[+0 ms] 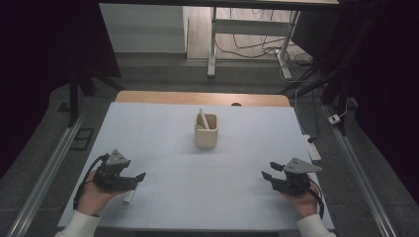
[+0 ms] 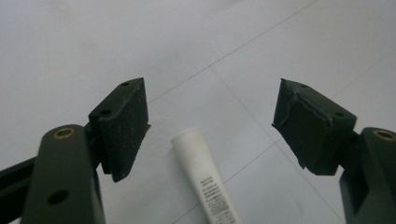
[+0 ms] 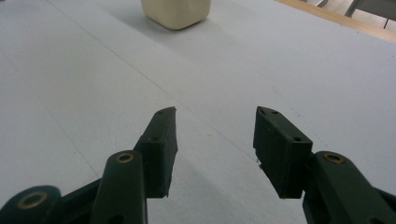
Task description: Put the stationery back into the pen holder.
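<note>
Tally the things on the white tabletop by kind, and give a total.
White tubes: 2, one lying between the open jaws of the left gripper at, one standing in the holder at
Beige holder cups: 1
Total: 3
</note>
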`<control>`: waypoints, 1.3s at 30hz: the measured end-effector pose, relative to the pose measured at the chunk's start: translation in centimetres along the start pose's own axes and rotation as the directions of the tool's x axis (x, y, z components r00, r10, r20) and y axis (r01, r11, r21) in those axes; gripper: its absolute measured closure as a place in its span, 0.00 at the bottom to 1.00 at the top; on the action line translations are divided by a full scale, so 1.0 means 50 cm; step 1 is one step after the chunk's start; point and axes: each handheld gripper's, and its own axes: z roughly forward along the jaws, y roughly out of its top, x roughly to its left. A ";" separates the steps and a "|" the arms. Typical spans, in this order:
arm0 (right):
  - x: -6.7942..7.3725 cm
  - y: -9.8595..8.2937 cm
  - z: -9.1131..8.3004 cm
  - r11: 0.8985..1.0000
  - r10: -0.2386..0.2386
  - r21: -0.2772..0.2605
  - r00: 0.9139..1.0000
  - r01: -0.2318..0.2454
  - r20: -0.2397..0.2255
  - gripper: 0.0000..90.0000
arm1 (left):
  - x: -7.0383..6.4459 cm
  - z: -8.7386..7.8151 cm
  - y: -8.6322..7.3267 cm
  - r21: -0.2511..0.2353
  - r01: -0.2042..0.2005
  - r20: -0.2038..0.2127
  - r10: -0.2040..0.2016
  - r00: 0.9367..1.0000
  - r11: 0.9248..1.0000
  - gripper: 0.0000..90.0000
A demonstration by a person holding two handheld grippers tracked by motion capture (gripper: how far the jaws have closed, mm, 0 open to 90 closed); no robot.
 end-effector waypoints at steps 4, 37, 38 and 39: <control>-0.003 0.000 -0.002 1.000 -0.001 0.005 1.000 0.001 0.013 0.54 | 0.001 0.008 -0.002 0.038 -0.003 -0.011 0.004 1.000 0.999 0.29; -0.006 -0.002 0.001 1.000 -0.013 0.017 1.000 0.013 0.005 0.53 | 0.017 0.091 -0.029 0.248 0.024 -0.013 -0.022 1.000 0.969 0.49; -0.006 -0.002 0.001 1.000 -0.012 0.020 1.000 0.012 0.004 0.53 | 0.019 0.090 -0.029 0.248 0.029 -0.001 -0.029 1.000 0.968 0.54; -0.006 -0.002 0.001 1.000 -0.012 0.020 1.000 0.012 0.004 0.53 | 0.020 0.090 -0.028 0.250 0.031 0.004 -0.033 0.999 0.968 0.54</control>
